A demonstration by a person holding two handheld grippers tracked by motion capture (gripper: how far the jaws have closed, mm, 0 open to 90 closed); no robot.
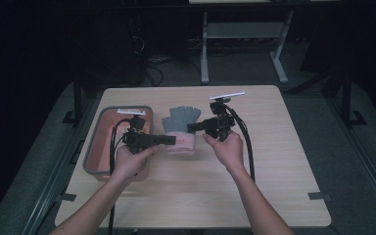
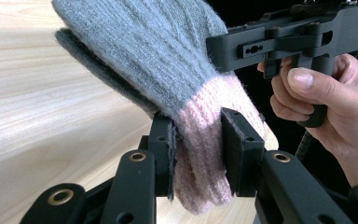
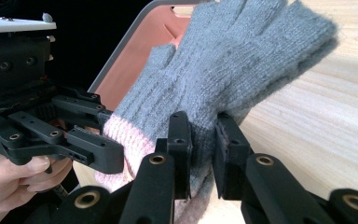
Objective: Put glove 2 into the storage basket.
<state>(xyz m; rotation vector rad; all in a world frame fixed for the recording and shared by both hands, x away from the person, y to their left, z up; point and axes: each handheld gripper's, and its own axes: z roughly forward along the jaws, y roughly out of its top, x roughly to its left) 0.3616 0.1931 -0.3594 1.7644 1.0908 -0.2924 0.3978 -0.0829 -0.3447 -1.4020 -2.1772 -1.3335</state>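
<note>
Wooden table [image 1: 274,161] in dark room, both hand-held grippers [image 1: 172,140] [image 1: 192,128] clamped on glove [image 1: 181,128].

Light wood-grain table [image 1: 274,161] with black tape tabs [image 1: 319,196] at its near corners, grey-rimmed salmon-pink bin [image 1: 97,142] on its left side, white-legged desk frame [image 1: 245,34] on the dark floor beyond the far edge.

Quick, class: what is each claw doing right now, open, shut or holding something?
Left claw: shut on the pink cuff of the glove.
Right claw: shut on the glove's grey part.
</note>
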